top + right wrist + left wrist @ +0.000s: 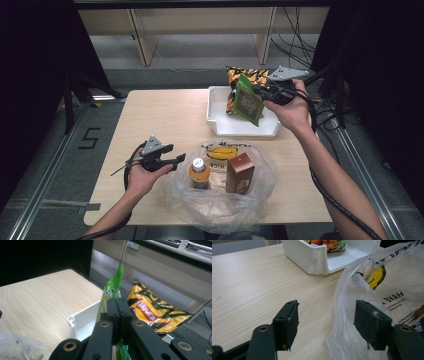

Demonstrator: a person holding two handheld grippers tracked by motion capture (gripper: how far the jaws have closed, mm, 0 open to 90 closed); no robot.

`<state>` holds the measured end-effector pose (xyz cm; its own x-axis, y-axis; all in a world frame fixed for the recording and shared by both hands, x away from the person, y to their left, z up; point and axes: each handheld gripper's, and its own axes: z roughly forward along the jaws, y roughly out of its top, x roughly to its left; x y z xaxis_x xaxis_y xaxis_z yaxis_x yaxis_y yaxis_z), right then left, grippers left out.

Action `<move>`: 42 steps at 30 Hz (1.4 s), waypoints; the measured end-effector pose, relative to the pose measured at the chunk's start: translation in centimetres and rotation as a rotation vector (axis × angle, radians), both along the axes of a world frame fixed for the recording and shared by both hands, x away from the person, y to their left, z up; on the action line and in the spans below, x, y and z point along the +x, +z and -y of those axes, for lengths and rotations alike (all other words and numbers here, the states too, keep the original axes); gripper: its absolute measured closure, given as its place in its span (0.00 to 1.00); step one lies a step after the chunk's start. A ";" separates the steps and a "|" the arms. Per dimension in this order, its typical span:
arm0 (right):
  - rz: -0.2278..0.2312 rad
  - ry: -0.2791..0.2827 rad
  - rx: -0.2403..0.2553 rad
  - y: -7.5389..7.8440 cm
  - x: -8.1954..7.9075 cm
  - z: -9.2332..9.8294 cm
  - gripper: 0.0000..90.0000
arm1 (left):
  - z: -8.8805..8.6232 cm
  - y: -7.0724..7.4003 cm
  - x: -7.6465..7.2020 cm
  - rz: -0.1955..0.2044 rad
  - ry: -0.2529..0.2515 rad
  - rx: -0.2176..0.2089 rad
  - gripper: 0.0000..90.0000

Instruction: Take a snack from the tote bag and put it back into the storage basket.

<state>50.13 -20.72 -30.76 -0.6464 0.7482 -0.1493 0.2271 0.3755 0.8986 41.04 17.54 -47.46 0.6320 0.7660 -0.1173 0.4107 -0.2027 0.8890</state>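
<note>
My right gripper (261, 93) is clamped tight on the green pouch (248, 101), held above the tray (218, 120) beside the orange bag (155, 312). My left gripper (174, 154) waits open at the plastic bag (260, 165), gripping nothing. I'd say one item is lifted, bagging remains.

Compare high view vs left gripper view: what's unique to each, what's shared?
High view alone: the right tool shut on a green packet over the white tray, plus a bottle and a brown box in the plastic bag. Left gripper view alone: the left tool close up, jaws open, with the bag's edge between them. Shared: tray, bag, wooden table.
</note>
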 end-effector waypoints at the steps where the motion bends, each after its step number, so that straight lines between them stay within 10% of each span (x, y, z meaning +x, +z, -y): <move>1: 0.010 0.003 -0.014 0.0 0.2 0.1 1.00 | 0.0 0.0 0.0 -0.001 -0.002 -0.001 0.40; 42: -0.087 -0.026 -0.073 -5.6 6.5 -0.3 1.00 | -0.1 -0.1 0.1 -0.004 -0.001 0.002 0.40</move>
